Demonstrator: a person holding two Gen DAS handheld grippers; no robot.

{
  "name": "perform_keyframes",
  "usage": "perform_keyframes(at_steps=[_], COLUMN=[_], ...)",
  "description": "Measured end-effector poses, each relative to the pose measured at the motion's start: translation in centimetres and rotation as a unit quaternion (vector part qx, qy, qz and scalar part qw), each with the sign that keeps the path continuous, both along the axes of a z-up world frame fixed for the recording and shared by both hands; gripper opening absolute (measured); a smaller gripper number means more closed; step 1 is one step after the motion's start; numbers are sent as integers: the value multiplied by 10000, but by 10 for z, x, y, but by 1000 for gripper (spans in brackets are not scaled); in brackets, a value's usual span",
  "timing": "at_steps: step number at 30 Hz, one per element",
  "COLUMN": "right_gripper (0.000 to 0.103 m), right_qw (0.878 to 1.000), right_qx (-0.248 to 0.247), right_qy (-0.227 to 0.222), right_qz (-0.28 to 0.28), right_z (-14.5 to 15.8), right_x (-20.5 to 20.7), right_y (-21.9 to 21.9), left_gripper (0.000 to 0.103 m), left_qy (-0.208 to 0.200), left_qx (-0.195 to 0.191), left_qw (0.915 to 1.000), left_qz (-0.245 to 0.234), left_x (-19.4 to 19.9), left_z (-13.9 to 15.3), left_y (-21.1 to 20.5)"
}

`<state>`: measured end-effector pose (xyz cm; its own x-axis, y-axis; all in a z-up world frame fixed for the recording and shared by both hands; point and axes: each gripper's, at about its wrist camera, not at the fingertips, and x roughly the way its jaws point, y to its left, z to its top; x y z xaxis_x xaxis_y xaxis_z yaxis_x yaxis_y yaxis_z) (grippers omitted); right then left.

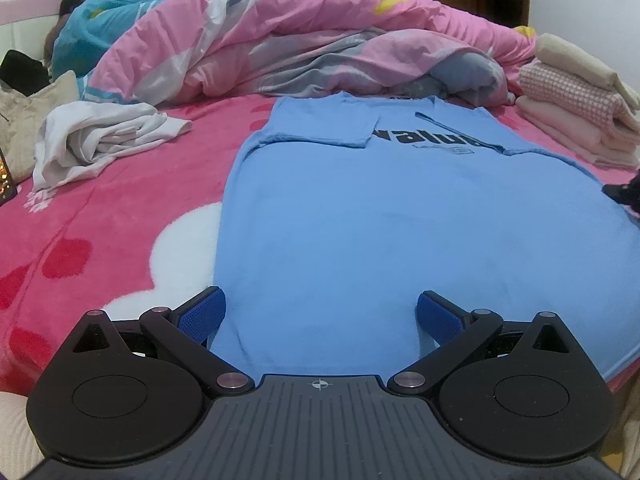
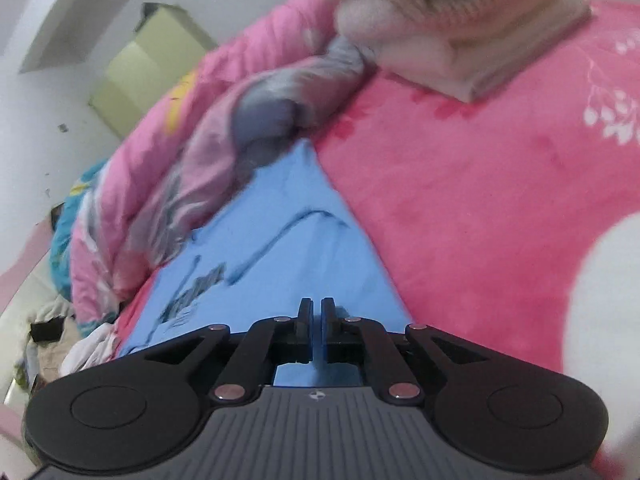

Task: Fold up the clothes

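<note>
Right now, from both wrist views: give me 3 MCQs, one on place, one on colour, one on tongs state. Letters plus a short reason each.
1. Where does the folded stack of clothes lie relative to the blue T-shirt in the left wrist view?
A. To its right, at the far end
B. On top of it
C. To its left, by the white garment

2. What colour is the lettering on the T-shirt?
A. White
B. Black
C. Yellow

3. How do the two tongs stand?
A. Both wide open
B. Both nearly closed
C. Left tongs wide open, right tongs nearly closed

Answers:
1. A: the stack rests on the pink blanket off the shirt's far right corner.
2. B: the print across the chest is black.
3. C: the left blue pads sit far apart over the hem; only a slit separates the right fingers.
</note>
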<state>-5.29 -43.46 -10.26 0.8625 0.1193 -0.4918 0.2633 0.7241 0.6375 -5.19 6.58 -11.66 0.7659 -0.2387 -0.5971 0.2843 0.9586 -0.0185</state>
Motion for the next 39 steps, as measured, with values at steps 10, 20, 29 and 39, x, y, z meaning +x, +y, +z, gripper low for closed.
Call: perform_keyframes(at_steps=[10,20,29,39], right_gripper=[4,7,7,7], right_qw=[9992,9982,9981,9972], right_qx=[231,49,142,438], right_qy=[-78,-510,-564,-552], right_qz=[304,-318,195,247], right_z=[-3,3,-2,-7], right_x=[2,-23,-13,-15], right_y=[3,-8,16,11], left_gripper=[103,103,79,53], left_qy=[-3,-401,-632,-117], left_qx=[26,216,-488,-648], left_qw=[10000,9989,9968,9960], left_qz=[33,145,-39,611], left_x=[-1,4,50,130], left_z=[0,22,22,10], left_y=[0,-8,-56,-41])
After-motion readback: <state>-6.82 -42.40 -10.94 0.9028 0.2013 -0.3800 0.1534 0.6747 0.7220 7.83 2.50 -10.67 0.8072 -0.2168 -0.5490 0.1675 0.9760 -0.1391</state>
